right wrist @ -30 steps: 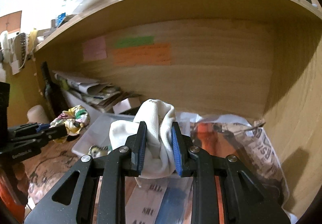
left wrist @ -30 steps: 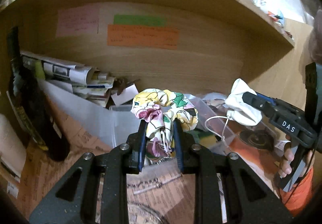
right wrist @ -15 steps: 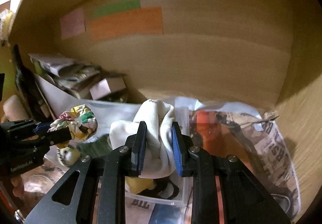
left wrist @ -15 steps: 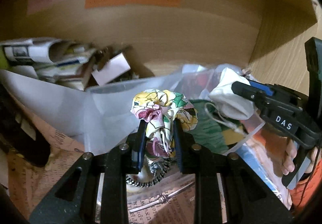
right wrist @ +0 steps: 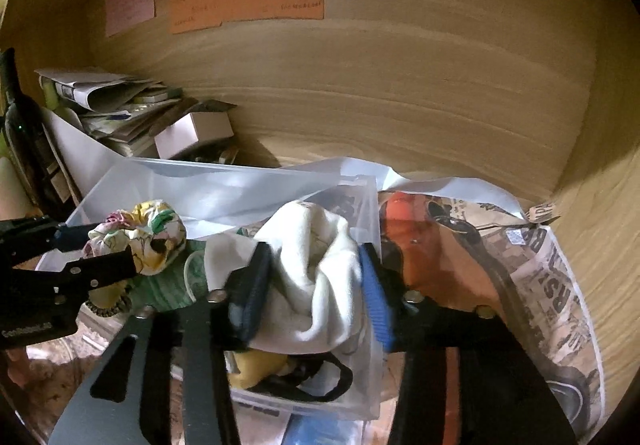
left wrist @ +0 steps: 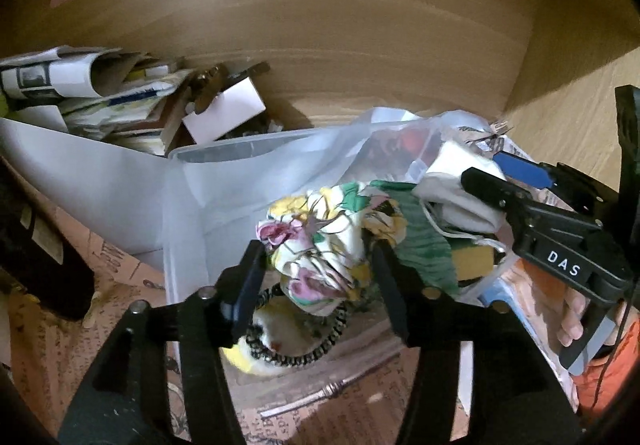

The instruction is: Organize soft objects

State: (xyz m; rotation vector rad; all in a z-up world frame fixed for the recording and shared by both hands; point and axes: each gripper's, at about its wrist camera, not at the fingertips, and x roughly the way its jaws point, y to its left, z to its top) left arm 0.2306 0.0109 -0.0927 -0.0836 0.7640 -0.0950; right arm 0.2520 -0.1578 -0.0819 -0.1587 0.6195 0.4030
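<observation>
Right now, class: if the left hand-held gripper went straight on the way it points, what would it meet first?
The left hand-held gripper, open around the floral cloth, points down into the clear plastic bin. It would probably first press that cloth onto the green fabric inside; depth is unclear.

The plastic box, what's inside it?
In the clear plastic box lie a green cloth, something yellow and a black strap. The flowery cloth and white cloth hide the rest.
</observation>
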